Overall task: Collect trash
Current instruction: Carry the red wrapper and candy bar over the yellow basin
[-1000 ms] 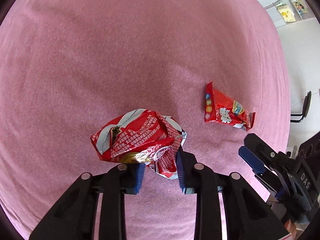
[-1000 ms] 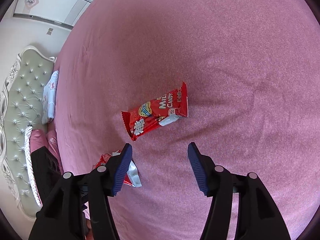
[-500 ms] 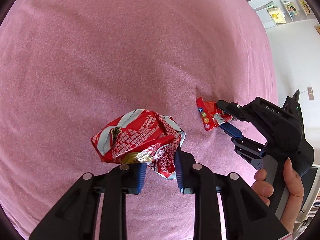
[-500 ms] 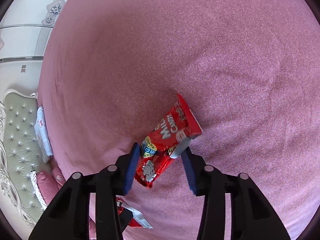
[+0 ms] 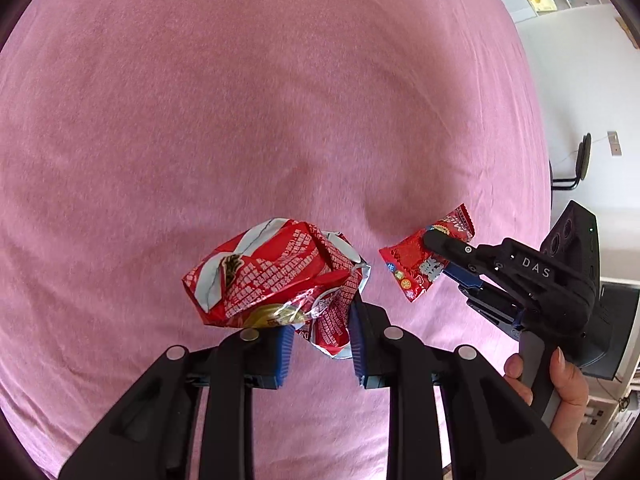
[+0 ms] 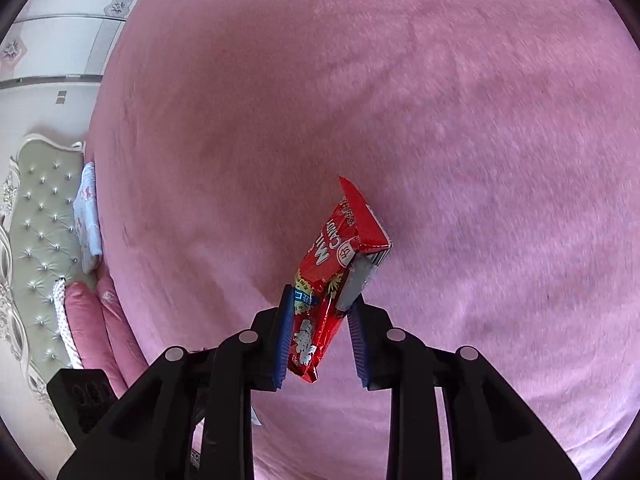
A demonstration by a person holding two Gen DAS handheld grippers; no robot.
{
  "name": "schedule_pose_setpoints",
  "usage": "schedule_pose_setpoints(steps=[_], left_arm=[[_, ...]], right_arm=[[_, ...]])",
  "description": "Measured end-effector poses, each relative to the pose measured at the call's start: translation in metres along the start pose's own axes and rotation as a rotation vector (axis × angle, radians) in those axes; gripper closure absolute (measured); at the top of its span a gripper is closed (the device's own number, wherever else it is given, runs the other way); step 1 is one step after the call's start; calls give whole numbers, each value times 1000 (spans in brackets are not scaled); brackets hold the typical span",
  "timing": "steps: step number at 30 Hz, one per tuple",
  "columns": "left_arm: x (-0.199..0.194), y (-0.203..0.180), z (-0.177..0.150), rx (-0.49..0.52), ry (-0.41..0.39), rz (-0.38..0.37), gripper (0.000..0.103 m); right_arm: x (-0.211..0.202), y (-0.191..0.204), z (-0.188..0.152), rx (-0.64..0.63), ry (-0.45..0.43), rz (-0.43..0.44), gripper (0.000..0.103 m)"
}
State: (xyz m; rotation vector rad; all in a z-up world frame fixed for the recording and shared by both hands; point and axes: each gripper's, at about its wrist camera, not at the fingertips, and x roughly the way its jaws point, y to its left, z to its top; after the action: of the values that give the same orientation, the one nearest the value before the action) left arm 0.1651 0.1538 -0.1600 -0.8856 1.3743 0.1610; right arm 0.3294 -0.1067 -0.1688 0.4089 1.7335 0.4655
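Left gripper (image 5: 320,340) pinched the crumpled wrapper (image 5: 276,276) above the pink blanket (image 5: 240,120); right gripper (image 6: 320,340) clamped the candy packet (image 6: 332,276) above it too.

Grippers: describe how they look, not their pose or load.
Both the left gripper and right gripper have black plastic arms with silver rivets and ribbed blue pads on the jaws. The right one's body reads "DAS"; a bare hand grips its handle.
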Motion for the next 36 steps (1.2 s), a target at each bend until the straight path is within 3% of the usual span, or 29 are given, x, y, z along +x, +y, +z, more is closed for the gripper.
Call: schedule_pose_setpoints(steps=[9,17,24,36], left_arm=[[-11,22,-112,44,123,-4,79],[-25,25,-188,159,180,4,79],[-8,-18,-233,303,242,7,79],[35,-104,-328,564,379,23,79]], right_arm=[[-22,-45,-134,-7,54,-44,77],[-48,-80,-219,36,20,-48,77],[-84,-122,-277,78,-53,-50,77],[-139,-205,-377,273,-193,-19,77]])
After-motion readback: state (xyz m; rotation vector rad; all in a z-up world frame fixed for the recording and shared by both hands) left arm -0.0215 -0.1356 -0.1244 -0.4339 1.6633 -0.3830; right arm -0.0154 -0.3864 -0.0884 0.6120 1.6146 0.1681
